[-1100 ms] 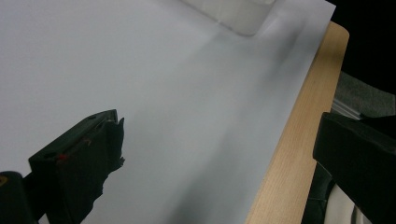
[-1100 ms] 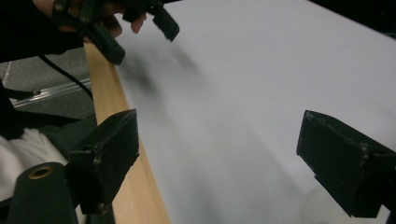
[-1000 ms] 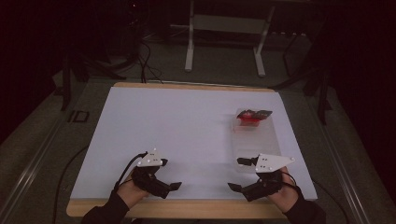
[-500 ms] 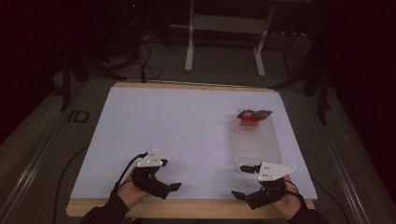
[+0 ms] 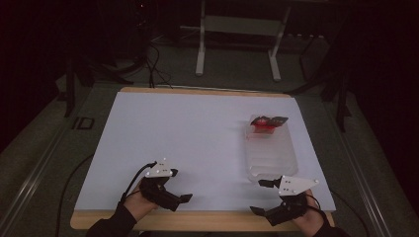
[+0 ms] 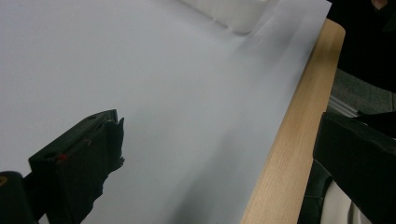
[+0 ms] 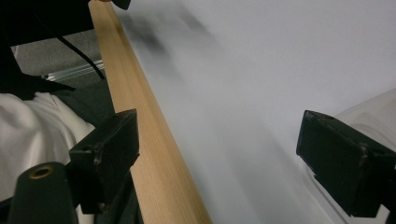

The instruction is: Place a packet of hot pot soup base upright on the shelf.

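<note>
A clear plastic tray (image 5: 271, 153) lies on the right side of the white sheet (image 5: 188, 133). At its far end sits a red item with dark parts (image 5: 266, 124). My right gripper (image 5: 257, 196) rests just in front of the tray's near end, by the table's front edge, open and holding nothing. My left gripper (image 5: 181, 186) sits at the front left of the sheet, also open and holding nothing. In the left gripper view its jaws (image 6: 219, 149) stand wide apart over bare sheet. The right gripper view has its jaws (image 7: 224, 144) straddling the wooden edge (image 7: 144, 140), with the tray's corner (image 7: 373, 109) at right.
The wooden table edge (image 5: 197, 220) runs along the front below both hands. A cable (image 5: 136, 177) trails from the left gripper. Behind the table stand a metal frame (image 5: 237, 44) and floor cables (image 5: 153, 64) in the dark.
My right gripper has drawn back toward the front edge and slightly right, away from the tray's near end. The left gripper has stayed put.
</note>
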Demonstrator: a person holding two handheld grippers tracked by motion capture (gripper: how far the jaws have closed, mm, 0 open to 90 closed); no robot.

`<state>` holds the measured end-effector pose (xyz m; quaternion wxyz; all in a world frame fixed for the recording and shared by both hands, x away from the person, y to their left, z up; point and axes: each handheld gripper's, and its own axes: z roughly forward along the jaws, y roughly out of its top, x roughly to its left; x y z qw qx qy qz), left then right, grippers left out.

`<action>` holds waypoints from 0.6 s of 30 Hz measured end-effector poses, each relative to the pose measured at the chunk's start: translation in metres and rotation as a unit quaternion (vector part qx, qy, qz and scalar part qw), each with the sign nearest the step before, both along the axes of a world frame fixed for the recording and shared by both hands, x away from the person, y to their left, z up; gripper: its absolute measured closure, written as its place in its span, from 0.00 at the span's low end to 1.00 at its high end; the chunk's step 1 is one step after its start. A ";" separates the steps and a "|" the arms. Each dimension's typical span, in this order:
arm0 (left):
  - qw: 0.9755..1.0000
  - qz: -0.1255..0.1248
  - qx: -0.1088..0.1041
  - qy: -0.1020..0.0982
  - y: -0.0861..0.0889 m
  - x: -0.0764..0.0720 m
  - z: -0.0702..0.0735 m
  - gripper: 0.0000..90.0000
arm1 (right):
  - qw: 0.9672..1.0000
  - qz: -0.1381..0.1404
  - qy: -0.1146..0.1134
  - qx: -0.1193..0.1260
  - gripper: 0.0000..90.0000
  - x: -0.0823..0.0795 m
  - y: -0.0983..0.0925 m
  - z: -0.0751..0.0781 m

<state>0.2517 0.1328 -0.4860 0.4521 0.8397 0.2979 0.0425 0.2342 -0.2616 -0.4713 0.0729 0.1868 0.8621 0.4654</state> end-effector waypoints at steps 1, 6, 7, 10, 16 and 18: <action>1.000 0.000 0.001 0.000 0.000 0.000 0.000 0.01 | 1.000 -0.001 -0.001 -0.003 0.14 0.000 -0.001 0.000; 1.000 -0.002 0.002 0.003 0.000 0.001 -0.002 0.01 | 1.000 -0.002 0.002 -0.010 0.14 -0.001 -0.004 -0.003; 1.000 -0.001 0.002 0.003 0.001 0.001 -0.002 0.01 | 1.000 0.000 0.000 -0.014 0.14 -0.002 -0.006 -0.003; 1.000 0.000 -0.002 0.004 0.001 0.002 -0.003 0.01 | 1.000 0.000 0.000 -0.018 0.14 -0.002 -0.010 -0.002; 1.000 -0.006 0.002 0.007 -0.001 0.002 -0.005 0.01 | 1.000 -0.005 0.007 -0.029 0.14 0.000 -0.015 -0.007; 1.000 -0.007 0.001 0.007 -0.002 0.002 -0.005 0.01 | 1.000 -0.003 0.009 -0.026 0.14 0.001 -0.015 -0.007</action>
